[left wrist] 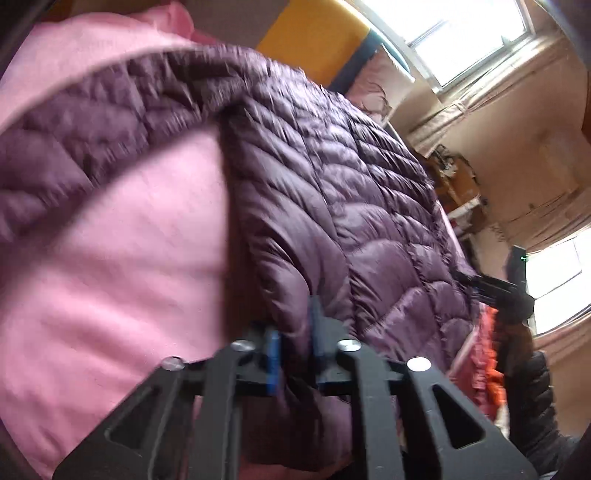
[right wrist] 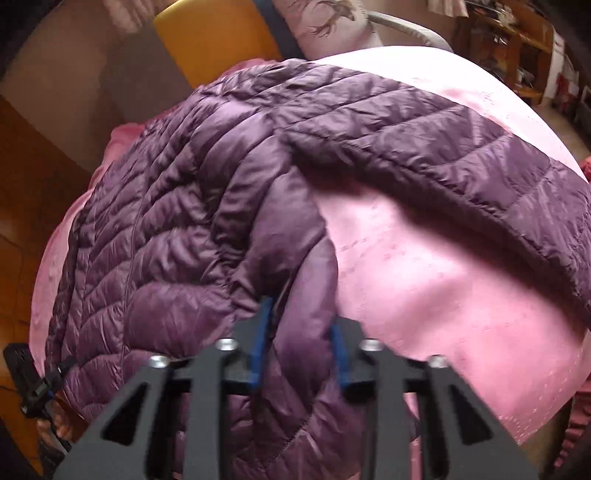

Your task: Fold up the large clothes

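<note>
A purple quilted down jacket (left wrist: 332, 177) lies spread on a pink bedsheet (left wrist: 122, 266); it also shows in the right wrist view (right wrist: 192, 206). My left gripper (left wrist: 295, 339) is shut on a bunched edge of the jacket, fabric pinched between its blue pads. My right gripper (right wrist: 300, 332) is shut on another part of the jacket near its hem, fabric bulging between the fingers. One sleeve (right wrist: 443, 147) stretches out across the sheet (right wrist: 443, 288) to the right. The right gripper (left wrist: 491, 288) shows at the jacket's far edge in the left wrist view.
A yellow headboard panel (right wrist: 214, 40) and a pale pillow (right wrist: 325, 26) stand behind the bed. Wooden floor (right wrist: 26, 177) lies to the left. Shelves with clutter (left wrist: 454, 184) stand under bright windows (left wrist: 469, 33). Orange and pink fabric (left wrist: 487, 362) lies by the bed's edge.
</note>
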The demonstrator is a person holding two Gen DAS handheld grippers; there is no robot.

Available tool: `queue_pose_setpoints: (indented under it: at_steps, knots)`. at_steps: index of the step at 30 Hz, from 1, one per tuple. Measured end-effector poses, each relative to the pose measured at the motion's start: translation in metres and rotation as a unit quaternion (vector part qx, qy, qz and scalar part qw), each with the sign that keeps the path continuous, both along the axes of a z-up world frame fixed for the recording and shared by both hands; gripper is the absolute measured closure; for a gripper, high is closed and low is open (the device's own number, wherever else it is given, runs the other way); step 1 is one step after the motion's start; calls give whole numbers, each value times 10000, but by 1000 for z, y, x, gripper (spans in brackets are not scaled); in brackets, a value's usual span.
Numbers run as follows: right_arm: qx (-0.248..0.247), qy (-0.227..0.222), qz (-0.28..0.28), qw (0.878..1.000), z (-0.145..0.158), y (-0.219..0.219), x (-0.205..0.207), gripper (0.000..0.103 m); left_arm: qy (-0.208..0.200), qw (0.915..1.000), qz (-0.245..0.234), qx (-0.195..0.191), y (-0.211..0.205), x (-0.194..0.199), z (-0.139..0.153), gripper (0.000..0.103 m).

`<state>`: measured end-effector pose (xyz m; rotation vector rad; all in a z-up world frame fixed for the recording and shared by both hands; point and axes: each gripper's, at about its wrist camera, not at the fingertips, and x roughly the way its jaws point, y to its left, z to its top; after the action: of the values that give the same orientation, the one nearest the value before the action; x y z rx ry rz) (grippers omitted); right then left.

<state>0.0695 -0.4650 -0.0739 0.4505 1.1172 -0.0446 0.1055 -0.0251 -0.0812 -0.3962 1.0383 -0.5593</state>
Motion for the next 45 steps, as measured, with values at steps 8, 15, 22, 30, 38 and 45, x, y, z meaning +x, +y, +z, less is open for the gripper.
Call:
queue_pose_setpoints:
  at_steps: [8, 15, 22, 30, 38, 45]
  knots:
    - [42, -665, 861, 9941, 27, 92, -24, 97, -503, 9965, 368, 561, 54, -4, 33, 102]
    - [-152, -439, 1194, 9918, 4, 125, -84, 99, -1, 9928, 807, 887, 87, -51, 4, 102]
    - [-142, -14, 931, 9956, -18, 94, -117, 99, 196, 9891, 705, 1276, 63, -81, -3, 102]
    - [-411, -529, 857, 9941, 22, 82, -93, 54, -631, 9852, 820, 1370, 63, -77, 49, 44]
    - [-194, -1270, 867, 9879, 32, 134, -24, 43, -1211, 9860, 195, 1130, -10, -34, 57, 40]
    - [-1076, -688, 1010, 9866, -14, 170, -12, 45, -963, 9739, -97, 2053, -41, -24, 1, 40]
